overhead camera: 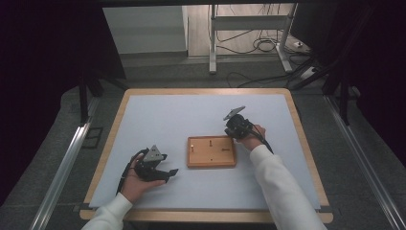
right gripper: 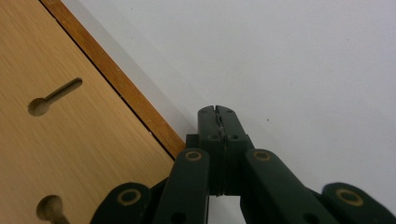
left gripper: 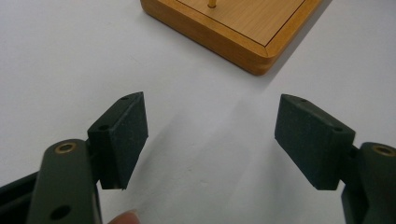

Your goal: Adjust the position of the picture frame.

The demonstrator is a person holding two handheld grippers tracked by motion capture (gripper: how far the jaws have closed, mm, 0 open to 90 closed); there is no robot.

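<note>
Pressing its jaws flat together on nothing, the right gripper (right gripper: 218, 111) hung just off the wooden board's (overhead camera: 211, 151) right edge, while the left gripper (left gripper: 211, 140) stood spread wide and empty near its left side. Nothing was gripped, so the work looked barely begun. At mid-table on the white mat (overhead camera: 158, 120), the board was light wood with a darker rim, keyhole slots (right gripper: 53, 96) and a small brass peg (left gripper: 211, 3).
</note>
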